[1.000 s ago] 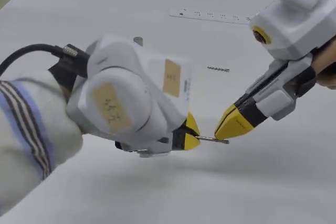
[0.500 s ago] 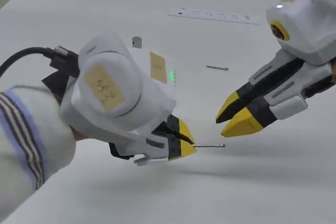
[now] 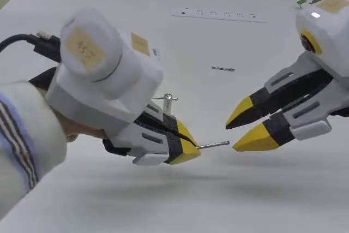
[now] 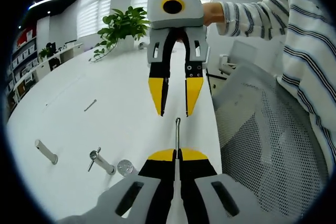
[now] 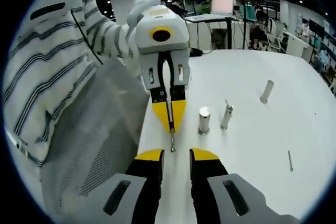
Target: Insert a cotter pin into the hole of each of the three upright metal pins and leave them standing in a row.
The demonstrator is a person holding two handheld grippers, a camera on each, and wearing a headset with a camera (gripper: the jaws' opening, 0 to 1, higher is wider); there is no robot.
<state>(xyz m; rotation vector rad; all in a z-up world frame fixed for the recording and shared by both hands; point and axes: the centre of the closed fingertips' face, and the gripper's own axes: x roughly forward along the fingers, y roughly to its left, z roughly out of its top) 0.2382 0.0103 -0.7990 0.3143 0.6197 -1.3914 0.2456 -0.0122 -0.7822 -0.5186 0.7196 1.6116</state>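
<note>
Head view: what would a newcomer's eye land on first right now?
The left gripper, shut on a thin cotter pin that points at the open right gripper just in front of it. Behind, one upright metal pin has a second cotter pin through its top.

Upright metal pins [image 5: 203, 120]: 3, all on tabletop [image 3: 109, 4]. Cotter pins [image 3: 223, 69]: 3 total, i.e. 1 loose, 1 thru a pin, 1 cotter pin [image 3: 214, 145] in left gripper [image 3: 188, 148] fingers. Grippers: 2, incl. right gripper [image 3: 232, 136]. Power strip [image 3: 218, 15]: 1. Plant [image 4: 122, 24]: 1.
</note>
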